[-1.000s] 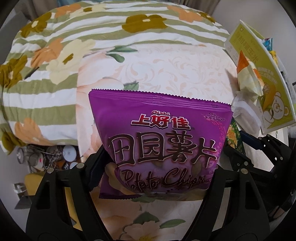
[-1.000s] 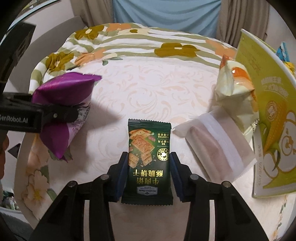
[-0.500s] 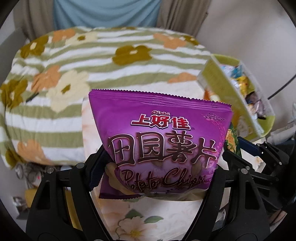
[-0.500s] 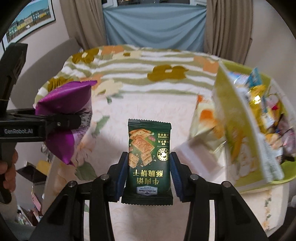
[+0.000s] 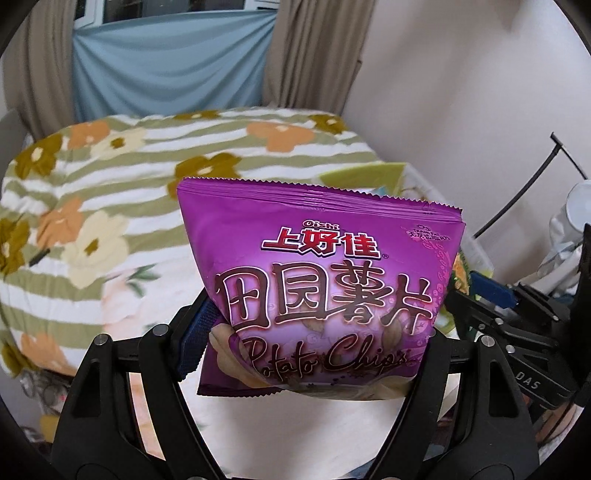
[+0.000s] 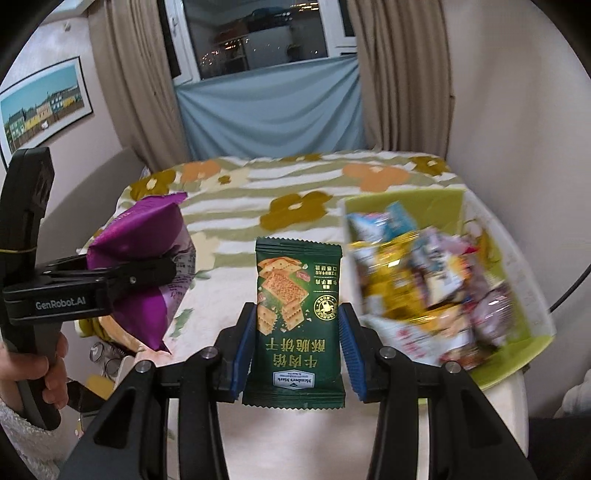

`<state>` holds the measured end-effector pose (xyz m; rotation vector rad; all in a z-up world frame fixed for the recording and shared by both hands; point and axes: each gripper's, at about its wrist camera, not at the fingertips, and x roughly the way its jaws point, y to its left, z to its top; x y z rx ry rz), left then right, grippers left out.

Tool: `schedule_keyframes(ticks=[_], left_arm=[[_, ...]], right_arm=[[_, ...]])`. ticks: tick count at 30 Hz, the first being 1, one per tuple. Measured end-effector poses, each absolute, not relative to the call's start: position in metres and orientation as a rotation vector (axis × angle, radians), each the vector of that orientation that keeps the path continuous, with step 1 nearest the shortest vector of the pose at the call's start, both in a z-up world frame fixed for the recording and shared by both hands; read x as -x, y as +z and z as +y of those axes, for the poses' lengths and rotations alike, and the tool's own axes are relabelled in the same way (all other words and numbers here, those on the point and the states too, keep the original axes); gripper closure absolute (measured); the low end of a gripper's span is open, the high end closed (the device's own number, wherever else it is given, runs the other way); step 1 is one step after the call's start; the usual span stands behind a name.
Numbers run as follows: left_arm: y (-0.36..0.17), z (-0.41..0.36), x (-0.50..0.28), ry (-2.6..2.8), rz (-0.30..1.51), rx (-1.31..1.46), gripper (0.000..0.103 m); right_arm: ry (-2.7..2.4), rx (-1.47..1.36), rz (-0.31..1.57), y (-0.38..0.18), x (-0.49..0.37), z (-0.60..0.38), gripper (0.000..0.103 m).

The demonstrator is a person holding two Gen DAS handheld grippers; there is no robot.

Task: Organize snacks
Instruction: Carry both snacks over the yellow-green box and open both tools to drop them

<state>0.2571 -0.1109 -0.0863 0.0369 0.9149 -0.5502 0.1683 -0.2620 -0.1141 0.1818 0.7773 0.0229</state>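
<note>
The left gripper [image 5: 314, 332] is clamped on a purple potato chip bag [image 5: 321, 288], its blue pads pressing the bag's lower sides so the puffed pack stands upright between the fingers, printed face toward the camera. In the right wrist view the same bag [image 6: 144, 258] shows edge-on at about 9 o'clock, pinched in the black jaws of the left gripper [image 6: 147, 275], whose handle a person's hand [image 6: 40, 373] grips at about 8 o'clock. The right gripper [image 6: 297, 341] is closed tight on a dark green cracker packet [image 6: 297, 314], which stands upright between its blue pads [image 6: 243, 343] at the centre of that view, held clear above the surface below. Under both packs lies a floral bedcover [image 6: 295, 192] with green stripes and orange and olive flowers. At about 3 o'clock in the right wrist view sits a lime-green bin [image 6: 517, 365], blurred, filled with mixed snack packets [image 6: 424, 280]; it rests on the bedcover, to the right of the cracker packet and apart from it. In the left wrist view only a corner of that bin [image 5: 369, 175] peeks out behind the top edge of the chip bag, at about 1 o'clock. A blue cloth [image 6: 269, 107] hangs below a window [image 6: 258, 33] at 12 o'clock, between beige curtains [image 6: 399, 74].
</note>
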Motion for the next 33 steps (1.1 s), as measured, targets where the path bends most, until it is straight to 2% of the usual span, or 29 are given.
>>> schedule_keyframes(ticks=[11, 17, 20, 22, 33], left_arm=[[-0.122, -0.281, -0.265, -0.571, 0.991, -0.049, 0.026], [-0.15, -0.334, -0.27, -0.523, 1.045, -0.077, 0.024], [-0.155, -0.345, -0.269, -0.499, 1.051, -0.112, 0.018], [-0.156, -0.349, -0.267, -0.483, 1.054, -0.136, 0.008], [-0.132, -0.325, -0.248, -0.443, 1.026, -0.083, 0.007]], right_arm=[[-0.017, -0.207, 0.78, -0.108, -0.159, -0.402, 0.063], [-0.004, -0.201, 0.794, -0.111, -0.162, -0.45, 0.063], [0.012, -0.203, 0.8, -0.113, -0.165, -0.463, 0.063], [0.024, -0.209, 0.805, -0.115, -0.168, -0.469, 0.063], [0.093, -0.228, 0.795, -0.12, -0.185, -0.488, 0.063]])
